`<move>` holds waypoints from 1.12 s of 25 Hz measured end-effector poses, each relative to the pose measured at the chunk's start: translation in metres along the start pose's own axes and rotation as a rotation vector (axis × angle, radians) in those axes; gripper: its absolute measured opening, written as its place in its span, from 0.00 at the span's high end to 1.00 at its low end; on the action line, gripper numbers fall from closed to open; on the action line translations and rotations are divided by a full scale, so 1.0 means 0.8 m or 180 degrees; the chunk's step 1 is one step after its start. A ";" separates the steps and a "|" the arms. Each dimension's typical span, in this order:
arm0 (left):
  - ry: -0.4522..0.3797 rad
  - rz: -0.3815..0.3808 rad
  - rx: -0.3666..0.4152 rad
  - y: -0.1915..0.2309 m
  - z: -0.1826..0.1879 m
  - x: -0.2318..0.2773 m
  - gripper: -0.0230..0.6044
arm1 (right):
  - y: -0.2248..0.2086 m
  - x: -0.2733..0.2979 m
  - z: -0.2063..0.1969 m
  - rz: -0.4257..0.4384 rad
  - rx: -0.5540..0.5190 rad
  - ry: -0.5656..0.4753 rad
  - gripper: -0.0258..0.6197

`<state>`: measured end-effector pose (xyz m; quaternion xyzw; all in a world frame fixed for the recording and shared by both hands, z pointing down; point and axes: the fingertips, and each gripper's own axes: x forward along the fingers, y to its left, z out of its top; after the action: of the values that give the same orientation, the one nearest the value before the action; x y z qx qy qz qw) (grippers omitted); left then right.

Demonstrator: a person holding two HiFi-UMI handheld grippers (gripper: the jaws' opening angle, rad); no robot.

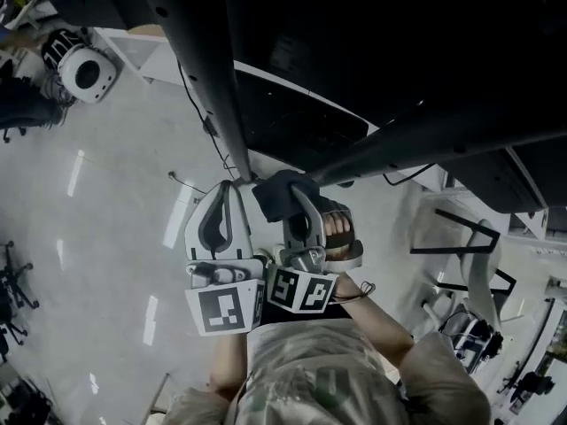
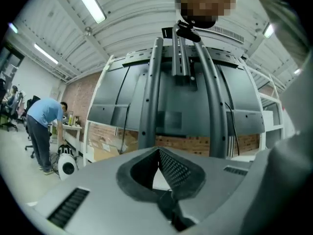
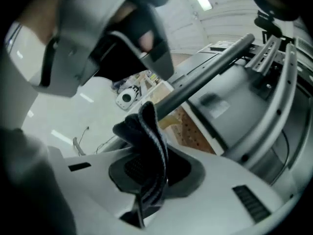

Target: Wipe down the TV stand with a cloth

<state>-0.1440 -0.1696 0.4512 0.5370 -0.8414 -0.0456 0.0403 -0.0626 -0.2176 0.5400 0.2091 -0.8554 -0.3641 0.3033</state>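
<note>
1. We hold the right gripper [image 3: 149,173] closed on the cloth [image 3: 146,131]. The dark fabric is pinched between its two jaws and stands up out of them in a folded bunch.
2. In the head view the cloth [image 1: 279,193] sits at the tip of the right gripper [image 1: 297,197], right at the spot where two dark tubes of the TV stand [image 1: 213,69] run together. It looks pressed up to the metal, though we cannot be sure of contact from above.
3. In the right gripper view the top of the cloth overlaps one slanting tube of the TV stand [image 3: 210,75], and curved rails of the same frame fill the right side of that view.
4. Our left gripper [image 2: 159,152] has its jaws brought together at the tips, with nothing between the pads.
5. In the head view the left gripper [image 1: 227,189] lies just beside the right one, on its left, both pointing towards the foot of the stand.
6. The left gripper view looks straight at the TV stand [image 2: 151,82], whose dark uprights rise in front of large dark panels.
7. A hand [image 1: 340,228] wraps the handle of the right gripper, and the two marker cubes sit side by side near our body.
8. The floor [image 1: 106,202] is pale and glossy. A white round device [image 1: 84,73] rests on it near the upper left of the head view.
9. In the left gripper view a person in a blue shirt [image 2: 41,124] bends over at the far left, close to that white device.
</note>
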 end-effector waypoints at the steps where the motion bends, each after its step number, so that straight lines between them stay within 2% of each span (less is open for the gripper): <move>1: -0.0031 0.0061 0.0006 0.007 0.025 -0.004 0.94 | -0.021 -0.005 0.030 0.0000 0.0157 -0.0101 0.87; 5: -0.0270 0.0311 0.0128 0.044 0.107 -0.021 0.94 | -0.087 -0.022 0.120 -0.0061 0.0778 -0.0571 0.87; 8: -0.0486 0.0424 0.0244 0.057 0.154 -0.036 0.94 | -0.118 -0.042 0.155 -0.0122 0.1109 -0.0861 0.87; 11: -0.0636 0.0520 0.0394 0.067 0.187 -0.052 0.94 | -0.134 -0.057 0.182 -0.0061 0.1356 -0.1104 0.87; 14: -0.0662 0.0612 0.0453 0.071 0.206 -0.066 0.94 | -0.147 -0.070 0.196 0.0040 0.1588 -0.1239 0.87; 22: -0.0693 0.0698 0.0549 0.063 0.227 -0.079 0.94 | -0.171 -0.086 0.209 0.0096 0.1660 -0.1401 0.87; 28: -0.0662 0.0661 0.0637 0.061 0.232 -0.088 0.94 | -0.178 -0.089 0.212 0.0066 0.1894 -0.1457 0.87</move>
<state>-0.1800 -0.0789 0.2717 0.4409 -0.8923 -0.0126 -0.0961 -0.1048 -0.1844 0.3135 0.1925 -0.9715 -0.1338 0.0339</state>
